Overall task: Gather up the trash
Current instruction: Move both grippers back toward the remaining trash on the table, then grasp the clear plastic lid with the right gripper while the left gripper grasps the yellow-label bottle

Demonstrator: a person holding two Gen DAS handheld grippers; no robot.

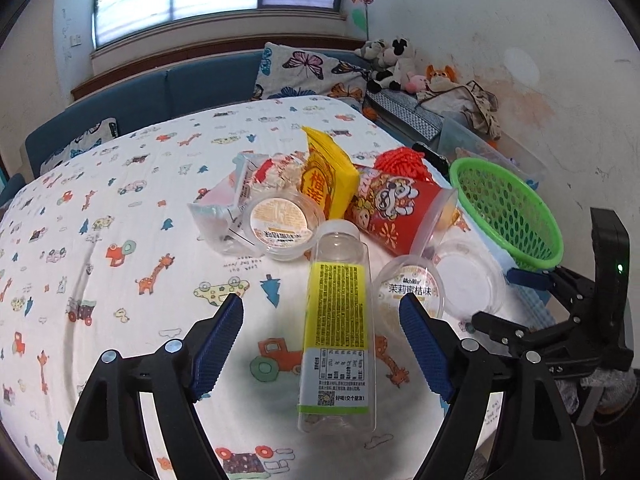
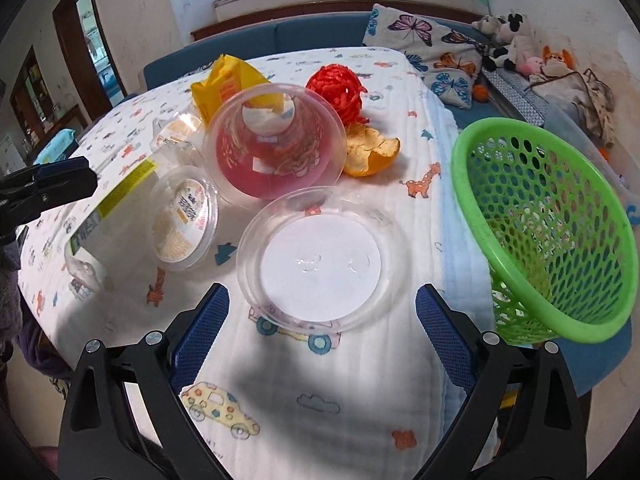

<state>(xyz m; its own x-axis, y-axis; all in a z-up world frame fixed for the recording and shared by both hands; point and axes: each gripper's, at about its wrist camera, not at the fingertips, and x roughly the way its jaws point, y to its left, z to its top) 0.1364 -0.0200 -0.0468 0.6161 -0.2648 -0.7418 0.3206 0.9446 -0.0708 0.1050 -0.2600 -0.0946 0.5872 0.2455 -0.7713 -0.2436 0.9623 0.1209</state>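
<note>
- Trash lies heaped on the tabletop (image 1: 120, 208): clear bottle (image 1: 338, 320) between the left gripper (image 1: 322, 340)'s open, empty jaws; cups and wrappers beyond.
- Right gripper (image 2: 322, 332): jaws spread, holding nothing, clear lid (image 2: 320, 258) just ahead; green basket (image 2: 552, 220) alongside looks empty (collection seemingly not begun).
</note>
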